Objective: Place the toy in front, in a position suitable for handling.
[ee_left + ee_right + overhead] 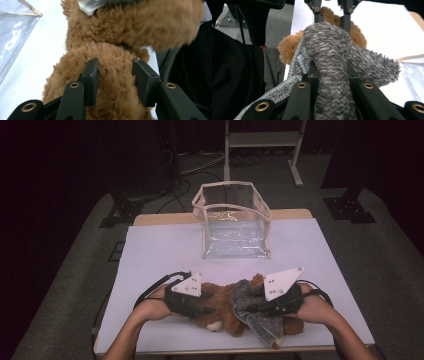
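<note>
High view: brown plush bear (220,307) lies near the front edge of the white bench (155,255), between both hands. Clear plastic bag (234,220) stands open at the far side, well apart from the bear.

Left gripper (115,72) has its fingers (91,77) sunk into the bear's fur on both sides, so it's clamped on the body at a medium gap. Looks like an anchor grip, pinning the toy so the other hand can work the cloth.

Right gripper (329,75) has its fingers closed on a fold of the grey knit garment (332,57), which bulges up between them. My read: it's pulling the garment along the bear, either dressing or undressing it; can't tell which.

Bear: shaggy tan-brown pile, cream paw showing toward the front edge. Garment is speckled grey fleece with a light blue-grey stitched hem, bunched around the bear's right-hand half and hanging loose toward the bench edge.
</note>
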`<act>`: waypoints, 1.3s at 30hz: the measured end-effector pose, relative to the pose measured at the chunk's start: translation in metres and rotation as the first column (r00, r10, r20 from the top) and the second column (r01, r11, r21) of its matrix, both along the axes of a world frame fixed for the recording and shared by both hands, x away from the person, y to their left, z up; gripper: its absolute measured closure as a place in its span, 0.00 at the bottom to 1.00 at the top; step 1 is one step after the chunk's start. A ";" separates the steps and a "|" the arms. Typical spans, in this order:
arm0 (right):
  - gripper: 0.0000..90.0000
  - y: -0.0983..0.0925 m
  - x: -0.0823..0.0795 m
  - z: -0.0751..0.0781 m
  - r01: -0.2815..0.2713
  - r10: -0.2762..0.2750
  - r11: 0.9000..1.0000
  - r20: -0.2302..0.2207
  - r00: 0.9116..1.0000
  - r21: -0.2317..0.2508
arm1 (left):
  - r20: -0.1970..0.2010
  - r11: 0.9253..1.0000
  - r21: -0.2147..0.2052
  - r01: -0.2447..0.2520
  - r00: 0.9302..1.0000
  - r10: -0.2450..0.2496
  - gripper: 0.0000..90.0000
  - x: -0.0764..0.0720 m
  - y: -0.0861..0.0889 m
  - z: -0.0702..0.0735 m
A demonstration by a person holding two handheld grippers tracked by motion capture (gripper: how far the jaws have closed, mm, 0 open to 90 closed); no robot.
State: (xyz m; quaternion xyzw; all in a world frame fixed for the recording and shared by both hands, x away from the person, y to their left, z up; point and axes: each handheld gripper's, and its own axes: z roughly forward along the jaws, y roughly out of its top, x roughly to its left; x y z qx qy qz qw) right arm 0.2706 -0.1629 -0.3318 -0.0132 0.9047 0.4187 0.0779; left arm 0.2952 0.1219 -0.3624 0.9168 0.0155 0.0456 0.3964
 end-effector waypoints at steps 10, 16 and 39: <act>0.81 -0.011 0.006 -0.014 0.043 -0.043 0.997 -0.008 0.999 -0.062 | 0.003 1.000 0.003 0.004 1.000 -0.004 0.63 0.000 -0.001 0.000; 0.81 -0.021 0.011 -0.001 0.099 -0.099 0.995 0.016 0.995 -0.025 | 0.004 1.000 0.013 0.008 1.000 -0.008 0.62 -0.002 -0.002 0.000; 0.81 -0.046 0.011 -0.038 0.151 -0.150 0.988 -0.096 0.984 0.006 | 0.027 1.000 0.011 0.026 0.999 -0.027 0.53 0.000 -0.005 0.017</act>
